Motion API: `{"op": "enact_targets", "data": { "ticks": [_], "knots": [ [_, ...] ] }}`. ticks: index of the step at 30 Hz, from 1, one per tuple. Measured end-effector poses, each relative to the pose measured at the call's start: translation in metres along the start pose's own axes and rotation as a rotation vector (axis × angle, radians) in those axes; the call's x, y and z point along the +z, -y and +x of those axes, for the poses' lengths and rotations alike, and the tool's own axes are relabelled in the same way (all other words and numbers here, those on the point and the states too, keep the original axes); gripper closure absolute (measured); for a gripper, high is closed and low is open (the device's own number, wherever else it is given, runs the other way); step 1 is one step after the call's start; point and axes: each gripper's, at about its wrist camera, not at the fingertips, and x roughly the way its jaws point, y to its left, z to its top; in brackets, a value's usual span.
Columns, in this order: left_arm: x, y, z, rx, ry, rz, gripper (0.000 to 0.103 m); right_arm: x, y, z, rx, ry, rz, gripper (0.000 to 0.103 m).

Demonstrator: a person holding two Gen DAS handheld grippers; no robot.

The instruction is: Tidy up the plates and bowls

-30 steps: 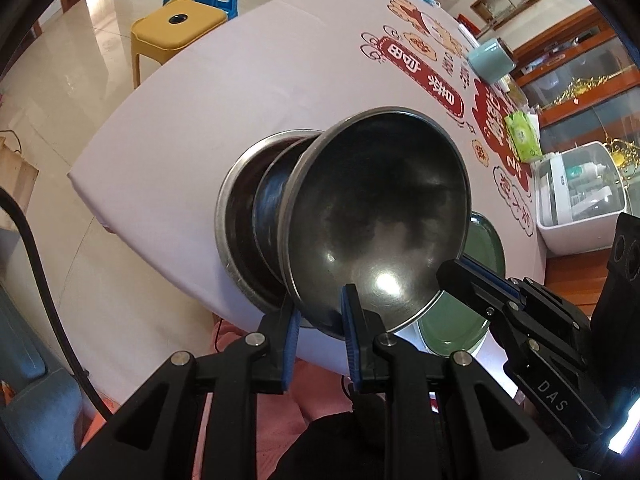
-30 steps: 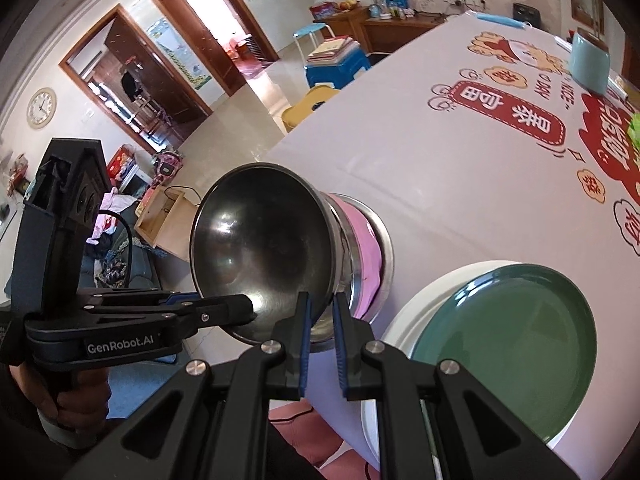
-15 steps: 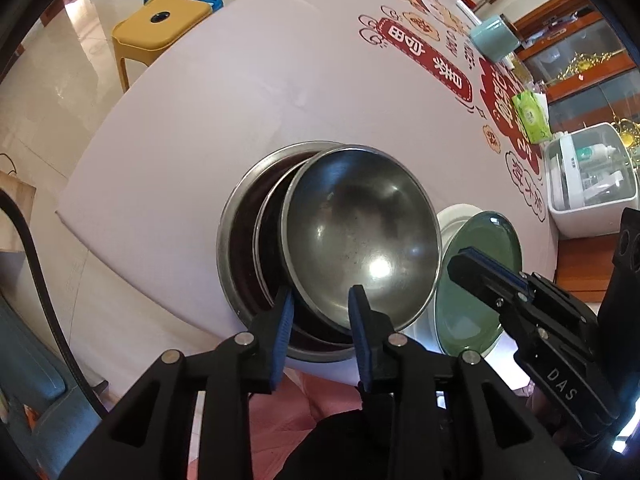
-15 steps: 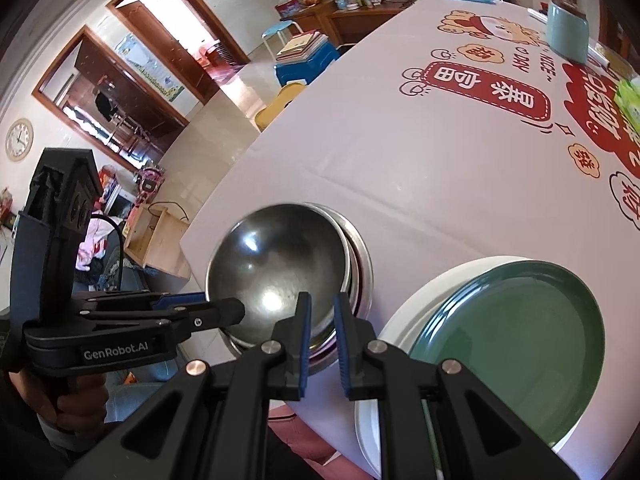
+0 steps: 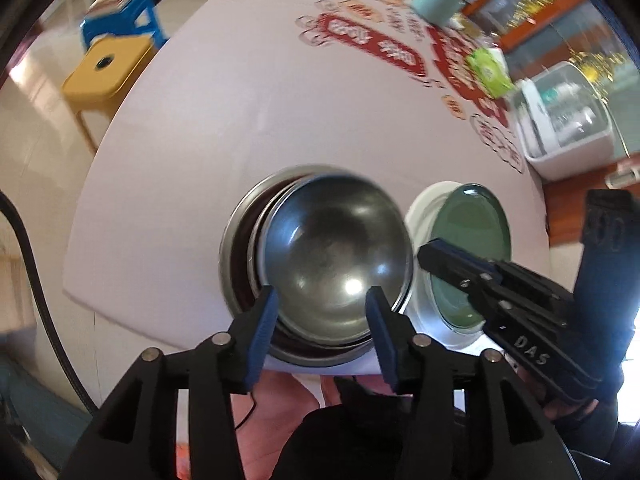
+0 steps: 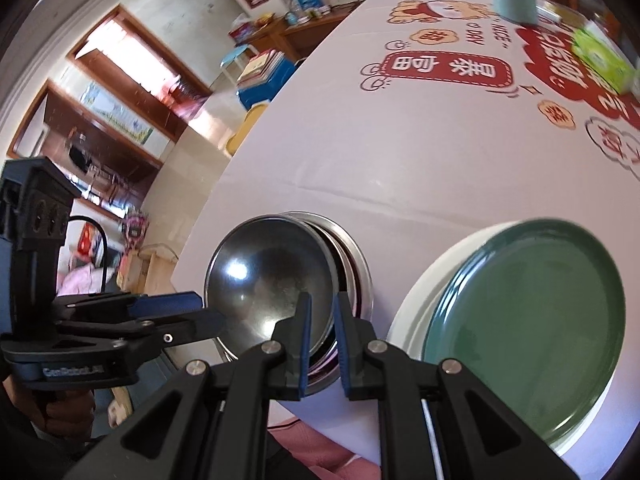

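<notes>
Left wrist view only: a white lidded storage box [image 5: 568, 120] at the right edge and a yellow stool [image 5: 106, 70] at upper left.
Right wrist view only: a doorway and wall shelves at upper left.
Bowl stack: the steel bowl [image 5: 336, 256] sits mouth-up, tipped slightly, nested in a larger steel bowl [image 5: 236, 240] low at centre frame on the tablecloth [image 5: 248, 112].
Plate stack: the green plate [image 6: 528, 320] lies flat on a white plate [image 6: 416, 308], just right of the bowls.
Left gripper [image 5: 320, 312]: jaws wide, straddling the bowl's near rim, not pinching it.
Right gripper [image 6: 322, 320]: jaws narrow, either side of the bowl's rim; contact unclear.
</notes>
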Motion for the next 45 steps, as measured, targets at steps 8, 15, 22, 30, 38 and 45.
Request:
{"op": "enact_targets", "data": {
  "ticks": [8,15,22,30,38,45],
  "knots": [
    [0.006,0.008,-0.011,0.008,0.052,0.091,0.048,-0.012,0.005,-0.011,-0.010,0.086,0.062,0.087],
    [0.012,0.001,-0.006,0.042,0.052,0.109,0.042,-0.021,0.015,-0.014,-0.009,0.087,0.097,0.075],
    [0.014,-0.015,0.003,0.072,0.036,0.086,0.035,-0.028,0.026,-0.010,0.042,0.058,0.130,0.065],
    [0.013,-0.025,0.023,0.086,-0.016,0.079,0.023,-0.032,0.039,0.003,0.099,0.010,0.210,0.051],
    [0.014,-0.031,0.043,0.080,-0.084,0.085,0.023,-0.027,0.052,0.026,0.192,-0.061,0.302,0.042],
    [0.022,-0.038,0.059,0.030,-0.148,0.079,0.023,-0.018,0.058,0.045,0.223,-0.128,0.344,0.042]
  ]
}}
